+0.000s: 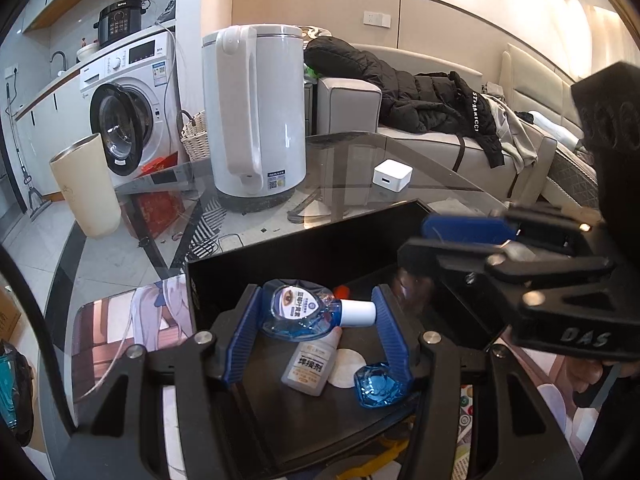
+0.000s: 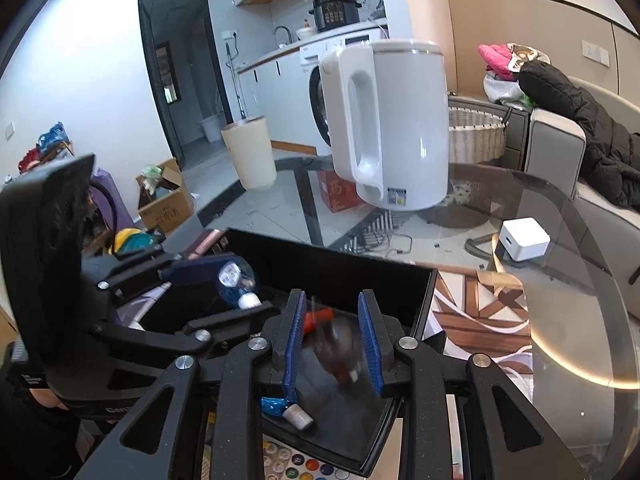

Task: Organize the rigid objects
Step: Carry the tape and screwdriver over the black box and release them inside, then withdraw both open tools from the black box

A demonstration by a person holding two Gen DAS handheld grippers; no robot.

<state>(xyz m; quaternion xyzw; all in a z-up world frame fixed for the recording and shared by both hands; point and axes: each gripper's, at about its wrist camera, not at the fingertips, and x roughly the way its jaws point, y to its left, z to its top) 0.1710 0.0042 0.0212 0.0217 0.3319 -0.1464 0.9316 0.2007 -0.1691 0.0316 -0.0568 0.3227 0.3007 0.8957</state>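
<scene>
My left gripper (image 1: 316,316) is shut on a blue eye-drop bottle (image 1: 298,314), held crosswise with its white cap against the right pad, above an open black box (image 1: 320,248). On the box floor lie a small white bottle (image 1: 308,364), a second blue bottle (image 1: 378,386) and a white disc (image 1: 347,368). In the right wrist view my right gripper (image 2: 334,340) stands over the same box (image 2: 340,272). A blurred brown bottle with a red cap (image 2: 340,354) is loose between its pads, which do not press on it. The left gripper (image 2: 236,284) with its blue bottle shows at the left.
The box sits on a glass table (image 2: 560,320) over a printed mat (image 1: 120,320). A white kettle (image 1: 256,120), a cream tumbler (image 1: 86,184) and a white cube (image 1: 392,174) stand further back. Behind are a sofa with a black jacket (image 1: 420,96) and a washing machine (image 1: 128,100).
</scene>
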